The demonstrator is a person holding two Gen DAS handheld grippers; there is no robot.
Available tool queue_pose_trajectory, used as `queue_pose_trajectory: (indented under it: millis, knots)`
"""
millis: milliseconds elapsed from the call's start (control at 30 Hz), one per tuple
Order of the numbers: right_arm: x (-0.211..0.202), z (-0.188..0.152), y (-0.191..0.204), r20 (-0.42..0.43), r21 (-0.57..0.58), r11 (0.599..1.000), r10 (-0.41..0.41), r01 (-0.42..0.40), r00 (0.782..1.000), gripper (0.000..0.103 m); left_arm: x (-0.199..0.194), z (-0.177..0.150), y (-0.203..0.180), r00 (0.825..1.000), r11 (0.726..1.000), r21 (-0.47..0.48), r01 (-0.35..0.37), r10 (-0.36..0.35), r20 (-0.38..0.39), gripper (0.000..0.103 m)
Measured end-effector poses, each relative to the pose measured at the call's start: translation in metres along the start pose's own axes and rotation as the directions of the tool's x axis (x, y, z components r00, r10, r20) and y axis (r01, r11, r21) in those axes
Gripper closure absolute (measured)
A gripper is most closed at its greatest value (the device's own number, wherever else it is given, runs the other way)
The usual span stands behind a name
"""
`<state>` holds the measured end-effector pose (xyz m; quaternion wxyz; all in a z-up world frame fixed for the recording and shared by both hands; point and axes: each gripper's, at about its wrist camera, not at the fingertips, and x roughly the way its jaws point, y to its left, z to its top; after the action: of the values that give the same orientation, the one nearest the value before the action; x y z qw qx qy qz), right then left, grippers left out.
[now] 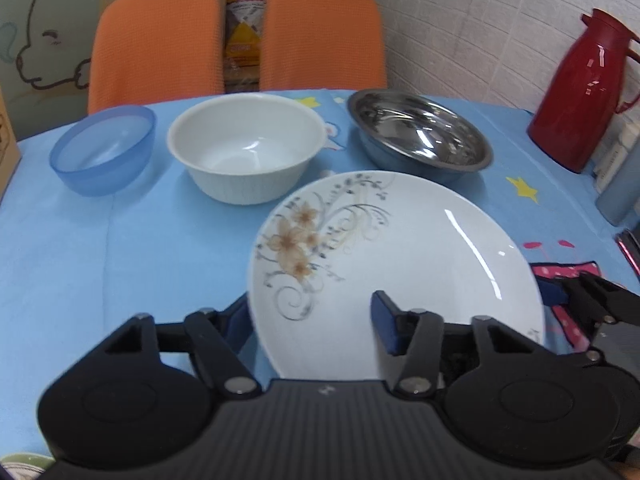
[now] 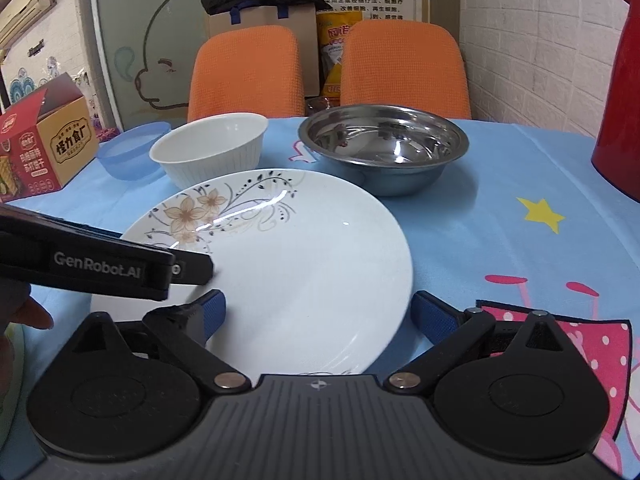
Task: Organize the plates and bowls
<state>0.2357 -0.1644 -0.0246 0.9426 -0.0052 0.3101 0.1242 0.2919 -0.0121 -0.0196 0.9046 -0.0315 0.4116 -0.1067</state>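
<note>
The left gripper [image 1: 314, 322] is sitting with its fingers apart around the near-left edge of the floral plate [image 1: 400, 276]: one blue pad [image 1: 386, 328] is lying over the plate's white face, the other is showing behind and below the rim. Whether the pads are actually pressing the porcelain is hard to judge from this angle. The right gripper [image 2: 320, 316] is spreading its fingers wide, straddling the near edge of the same plate [image 2: 280, 280], with one pad over the plate and the other just outside the right rim above the blue tablecloth [image 2: 500, 168]. In the right wrist view the left gripper's black body, marked GenRobot.AI, is reaching in from the left across the plate's rim.

Beyond the plate, three bowls are standing in a row on the cloth: a translucent blue bowl [image 1: 104, 152] at left, a white ribbed bowl [image 1: 246, 146] in the middle, and a stainless steel bowl [image 1: 420, 136] at right, each apart from the next. A red thermos jug [image 1: 580, 92] is standing at the far right. Two orange chairs [image 1: 160, 40] are facing the table's far side.
</note>
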Motion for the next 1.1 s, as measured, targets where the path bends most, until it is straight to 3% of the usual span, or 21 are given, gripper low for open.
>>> queue_pose_trajectory:
  millis: [267,633,867,1100]
  knots:
    - [-0.033,-0.012,0.008,0.046,0.032,0.997,-0.066,0.065,0.997,0.000,-0.025,-0.013,-0.010,1.000,1.000,-0.018,0.011,-0.011,0.000,0.056]
    - [-0.086,-0.018,0.041,0.131,-0.001,0.998,-0.066,0.067,0.989,0.000,-0.096,-0.041,-0.006,0.994,0.999,-0.034,0.028,-0.024,0.109,0.055]
    - [-0.107,-0.023,0.092,0.165,-0.069,0.998,0.027,-0.015,0.986,0.000,-0.151,-0.074,0.033,0.983,0.993,-0.114,-0.023,0.043,0.176,0.055]
    - [-0.107,-0.038,0.155,0.129,-0.149,0.976,0.177,-0.158,0.976,0.000,-0.196,-0.124,0.083,0.959,0.962,-0.224,-0.158,0.204,0.195,0.055]
